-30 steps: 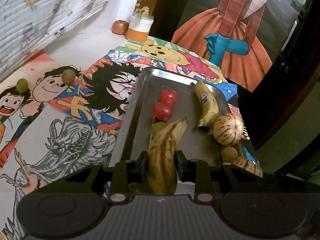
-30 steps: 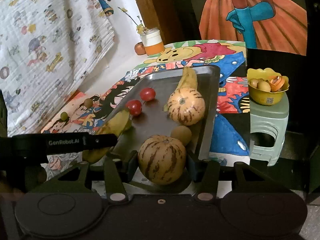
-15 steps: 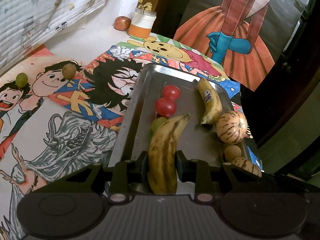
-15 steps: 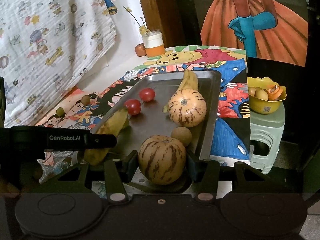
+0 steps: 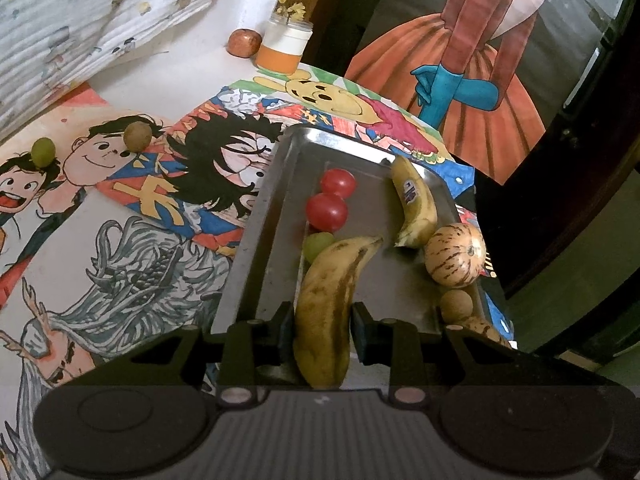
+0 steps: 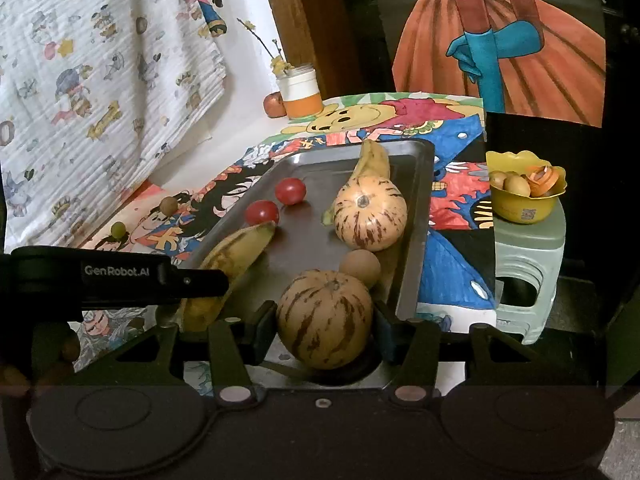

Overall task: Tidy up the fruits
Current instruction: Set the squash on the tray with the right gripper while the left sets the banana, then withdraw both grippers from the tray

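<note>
Left gripper (image 5: 323, 330) opening around banana (image 5: 328, 304); right gripper (image 6: 320, 330) clasps melon (image 6: 325, 318) above tray (image 6: 416, 240). Either fruit could roll off the near edge.

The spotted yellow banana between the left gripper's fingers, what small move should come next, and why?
Probably finish letting go: the left gripper, jaws opening, has the spotted yellow banana lying in the steel tray beside the green grape, so it seems placed. Then back away.
</note>
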Motion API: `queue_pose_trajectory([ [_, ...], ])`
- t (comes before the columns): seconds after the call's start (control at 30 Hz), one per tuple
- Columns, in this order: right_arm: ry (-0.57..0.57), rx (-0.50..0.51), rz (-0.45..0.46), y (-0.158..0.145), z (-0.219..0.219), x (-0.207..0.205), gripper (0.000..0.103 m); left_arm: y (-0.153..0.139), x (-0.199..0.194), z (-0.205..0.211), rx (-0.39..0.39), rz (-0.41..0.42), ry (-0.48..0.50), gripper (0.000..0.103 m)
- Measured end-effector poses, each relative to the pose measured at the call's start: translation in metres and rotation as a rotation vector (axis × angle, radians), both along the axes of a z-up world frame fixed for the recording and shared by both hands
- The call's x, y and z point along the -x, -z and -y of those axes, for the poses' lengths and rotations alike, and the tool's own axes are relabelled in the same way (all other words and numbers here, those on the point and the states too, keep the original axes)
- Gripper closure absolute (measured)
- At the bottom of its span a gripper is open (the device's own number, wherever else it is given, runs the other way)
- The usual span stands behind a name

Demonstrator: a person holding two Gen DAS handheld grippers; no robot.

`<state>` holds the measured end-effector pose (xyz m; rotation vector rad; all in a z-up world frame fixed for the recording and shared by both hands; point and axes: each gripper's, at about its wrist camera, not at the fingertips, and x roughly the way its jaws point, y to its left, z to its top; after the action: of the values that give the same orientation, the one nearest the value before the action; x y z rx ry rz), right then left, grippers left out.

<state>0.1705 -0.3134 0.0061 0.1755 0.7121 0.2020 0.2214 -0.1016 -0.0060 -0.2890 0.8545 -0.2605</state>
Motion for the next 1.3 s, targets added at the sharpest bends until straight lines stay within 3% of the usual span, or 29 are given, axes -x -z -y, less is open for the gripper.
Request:
queue_pose_trajectory([
  [0.3,0.022,-0.025,0.038,-0.004,-0.006,0.015,0.04,-0.011,0.014,-0.01,0.005,0.021,-0.02,0.053],
  [0.53,0.029,-0.045,0.056,-0.01,-0.01,0.035,0.024,-0.025,0.036,-0.025,0.019,0.071,-0.069,0.019],
  [0.67,0.032,-0.056,0.076,-0.018,-0.011,0.049,0.009,-0.033,0.05,-0.035,0.023,0.108,-0.105,0.001],
  [0.77,0.04,-0.046,0.091,-0.025,-0.013,0.059,0.001,-0.038,0.062,-0.04,0.023,0.13,-0.126,0.0],
  [1.07,0.072,-0.01,0.074,-0.035,-0.019,0.08,0.001,-0.042,0.092,-0.048,-0.059,0.161,-0.153,0.0],
  [1.3,0.077,0.017,0.055,-0.037,-0.025,0.088,0.001,-0.041,0.108,-0.06,-0.078,0.152,-0.158,0.0],
])
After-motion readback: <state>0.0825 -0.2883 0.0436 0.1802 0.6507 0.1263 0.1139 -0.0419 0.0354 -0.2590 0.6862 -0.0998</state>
